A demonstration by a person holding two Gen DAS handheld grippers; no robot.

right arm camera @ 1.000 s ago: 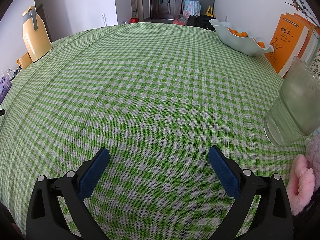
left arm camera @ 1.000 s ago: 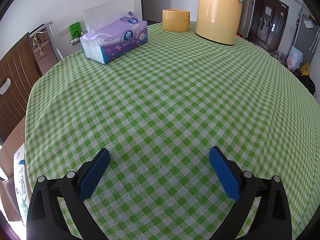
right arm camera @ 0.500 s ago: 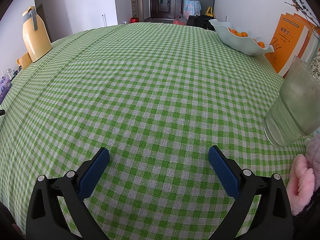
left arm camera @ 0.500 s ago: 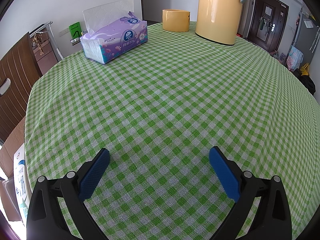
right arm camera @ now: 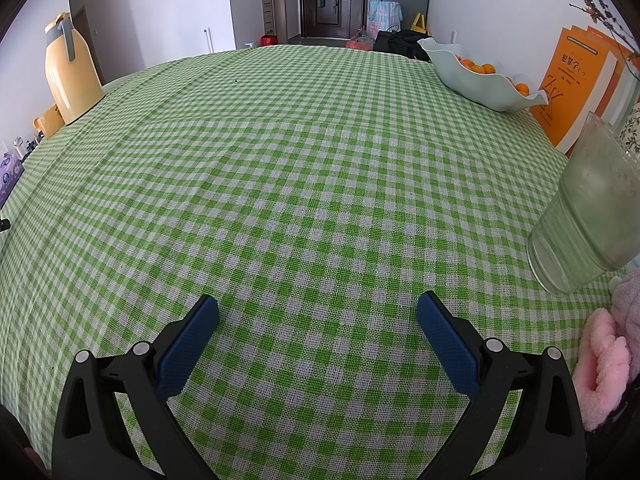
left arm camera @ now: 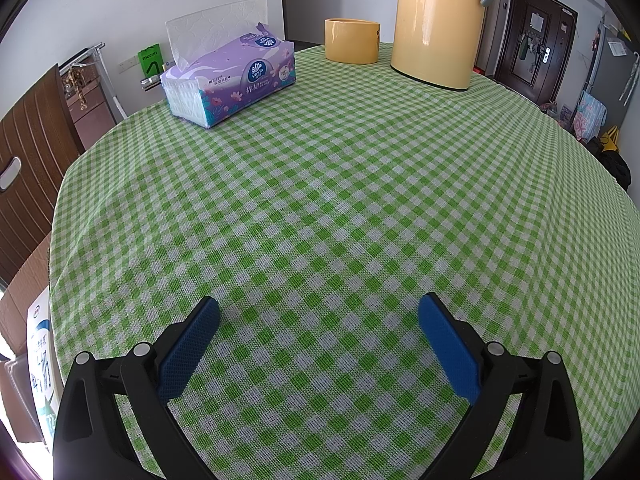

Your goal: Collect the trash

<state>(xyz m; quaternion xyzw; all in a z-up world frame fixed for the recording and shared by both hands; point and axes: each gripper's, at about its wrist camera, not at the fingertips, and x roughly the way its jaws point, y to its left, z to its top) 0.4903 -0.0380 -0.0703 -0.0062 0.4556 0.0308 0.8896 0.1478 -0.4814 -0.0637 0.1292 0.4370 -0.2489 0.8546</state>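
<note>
My left gripper [left arm camera: 319, 310] hovers open over the green checked tablecloth [left arm camera: 340, 200], with nothing between its blue pads [left arm camera: 188, 348]. My right gripper [right arm camera: 318, 308] is also open and empty above the same cloth [right arm camera: 280, 180]. No loose trash shows in either view. A purple tissue pack [left arm camera: 230, 80] with a white sheet sticking up lies at the far left of the table in the left wrist view, well beyond the left gripper.
A yellow thermos jug [left arm camera: 438, 20] and a yellow cup [left arm camera: 352, 40] stand at the far edge. In the right wrist view a cloudy glass [right arm camera: 588, 216], a pink fluffy item [right arm camera: 608, 356], orange books [right arm camera: 576, 84] and a fruit bowl [right arm camera: 480, 76] crowd the right side. A cardboard box [left arm camera: 24, 320] sits below the table's left edge.
</note>
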